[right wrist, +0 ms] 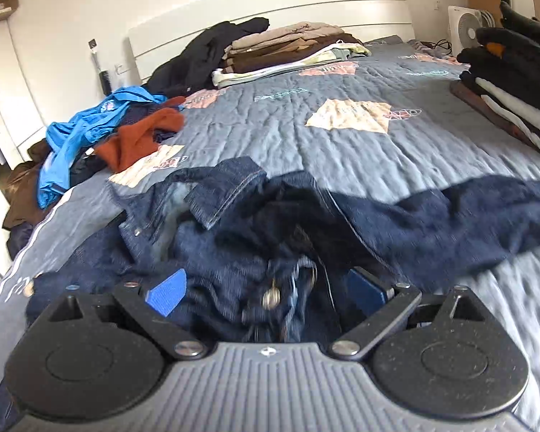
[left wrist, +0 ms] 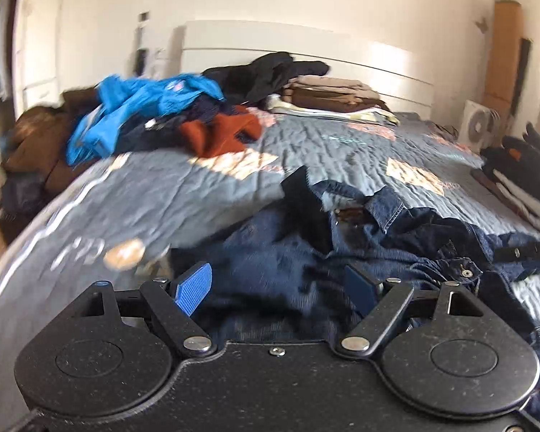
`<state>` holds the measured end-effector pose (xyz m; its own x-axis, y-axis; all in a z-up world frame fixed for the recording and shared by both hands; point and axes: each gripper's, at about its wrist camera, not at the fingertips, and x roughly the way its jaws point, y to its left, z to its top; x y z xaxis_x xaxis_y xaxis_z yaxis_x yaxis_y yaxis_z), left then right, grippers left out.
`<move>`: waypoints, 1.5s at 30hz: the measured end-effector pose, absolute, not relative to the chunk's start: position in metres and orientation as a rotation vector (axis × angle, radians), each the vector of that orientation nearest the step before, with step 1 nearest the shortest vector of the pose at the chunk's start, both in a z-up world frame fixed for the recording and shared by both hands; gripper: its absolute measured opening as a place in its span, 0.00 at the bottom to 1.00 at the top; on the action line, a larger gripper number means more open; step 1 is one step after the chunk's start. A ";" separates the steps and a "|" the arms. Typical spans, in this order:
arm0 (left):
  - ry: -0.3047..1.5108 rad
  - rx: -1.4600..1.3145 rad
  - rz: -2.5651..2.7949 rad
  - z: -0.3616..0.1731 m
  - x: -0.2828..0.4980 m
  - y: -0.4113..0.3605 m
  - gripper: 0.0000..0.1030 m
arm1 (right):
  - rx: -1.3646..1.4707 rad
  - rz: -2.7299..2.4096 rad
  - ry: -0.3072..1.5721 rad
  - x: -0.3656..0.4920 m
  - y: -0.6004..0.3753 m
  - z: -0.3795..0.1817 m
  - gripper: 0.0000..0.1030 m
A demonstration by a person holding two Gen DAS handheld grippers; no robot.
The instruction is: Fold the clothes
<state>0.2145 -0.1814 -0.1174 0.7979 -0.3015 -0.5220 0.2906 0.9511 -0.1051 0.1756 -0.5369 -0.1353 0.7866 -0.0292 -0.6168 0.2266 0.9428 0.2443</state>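
Note:
A pair of dark blue jeans (left wrist: 277, 262) lies crumpled on the grey quilted bed (left wrist: 169, 194), its waistband and metal button (right wrist: 271, 297) toward me. My left gripper (left wrist: 275, 288) is open, its blue pads (left wrist: 192, 289) spread wide just above the denim. My right gripper (right wrist: 266, 291) is also open, its pads (right wrist: 165, 291) spread either side of the jeans (right wrist: 262, 223) at the bunched waistband; one leg stretches to the right (right wrist: 450, 223). Neither gripper holds cloth.
A heap of unfolded clothes, blue (left wrist: 136, 108) and rust-orange (left wrist: 219, 133), lies at the bed's left. Folded stacks sit by the white headboard (right wrist: 288, 46) and at the right edge (right wrist: 514, 86). A white fan (right wrist: 464, 28) stands beyond the bed.

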 end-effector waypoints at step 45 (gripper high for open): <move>0.556 0.031 -0.387 -0.147 0.200 -0.210 0.79 | 0.440 -0.240 0.501 0.120 -0.639 -0.133 0.94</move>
